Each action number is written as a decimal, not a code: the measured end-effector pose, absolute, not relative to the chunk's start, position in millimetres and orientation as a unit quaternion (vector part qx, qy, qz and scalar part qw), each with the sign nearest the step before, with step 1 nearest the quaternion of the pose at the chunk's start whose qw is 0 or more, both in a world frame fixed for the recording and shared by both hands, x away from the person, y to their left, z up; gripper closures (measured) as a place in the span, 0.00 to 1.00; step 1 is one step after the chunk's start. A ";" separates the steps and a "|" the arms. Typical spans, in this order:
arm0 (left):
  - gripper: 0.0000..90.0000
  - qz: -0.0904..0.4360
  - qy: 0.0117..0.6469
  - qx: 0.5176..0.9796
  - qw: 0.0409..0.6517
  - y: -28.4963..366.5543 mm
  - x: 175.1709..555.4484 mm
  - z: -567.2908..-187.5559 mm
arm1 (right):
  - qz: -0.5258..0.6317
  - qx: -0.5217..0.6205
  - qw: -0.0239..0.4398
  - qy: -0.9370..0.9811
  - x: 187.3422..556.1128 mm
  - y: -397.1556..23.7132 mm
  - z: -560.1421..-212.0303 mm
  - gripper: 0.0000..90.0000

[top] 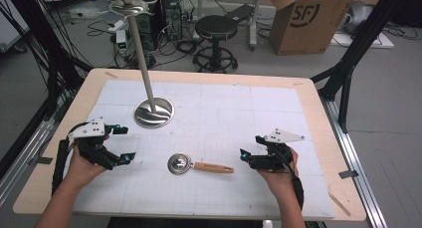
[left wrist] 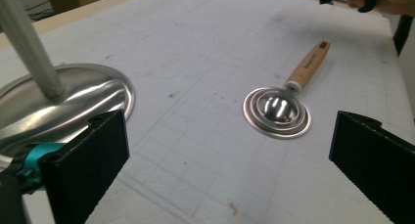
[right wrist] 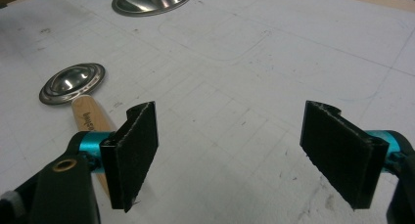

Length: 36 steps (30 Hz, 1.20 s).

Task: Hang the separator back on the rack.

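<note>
The bench (top: 318,138), wood-edged and covered with a white gridded mat, carries everything, and places here are given from the scoop lying near its middle. Beyond the scoop and toward the person's left stands the metal stand (top: 154,112), its round base flat on the mat and its thin pole rising up and away; it looks set there as a fixed hanger, well apart from the scoop. The left gripper (top: 123,144) rests to the left of the scoop and the right gripper (top: 247,156) to its right, each held low with the jaws pointed inward at it and spread wide with nothing between them, which reads as a ready pose ahead of a reach. The scoop (top: 199,165) itself lies flat with its steel bowl toward the left gripper and its wooden handle toward the right gripper, so the handle is likely the easier end to take
</note>
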State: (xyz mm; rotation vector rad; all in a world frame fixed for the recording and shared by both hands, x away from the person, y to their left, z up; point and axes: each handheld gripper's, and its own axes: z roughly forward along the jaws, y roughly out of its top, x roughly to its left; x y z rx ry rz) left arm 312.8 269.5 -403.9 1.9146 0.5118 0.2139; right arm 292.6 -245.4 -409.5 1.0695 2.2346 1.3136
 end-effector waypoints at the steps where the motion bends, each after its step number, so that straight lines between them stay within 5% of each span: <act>1: 0.02 0.087 0.212 0.805 0.547 267.7 312.8 -403.8 | 0.462 0.376 0.168 0.786 292.6 -245.4 -409.5 0.23; 36: 0.02 0.021 0.089 0.903 0.420 111.7 334.8 -389.2 | 0.464 0.380 0.162 0.784 295.6 -247.9 -409.8 0.23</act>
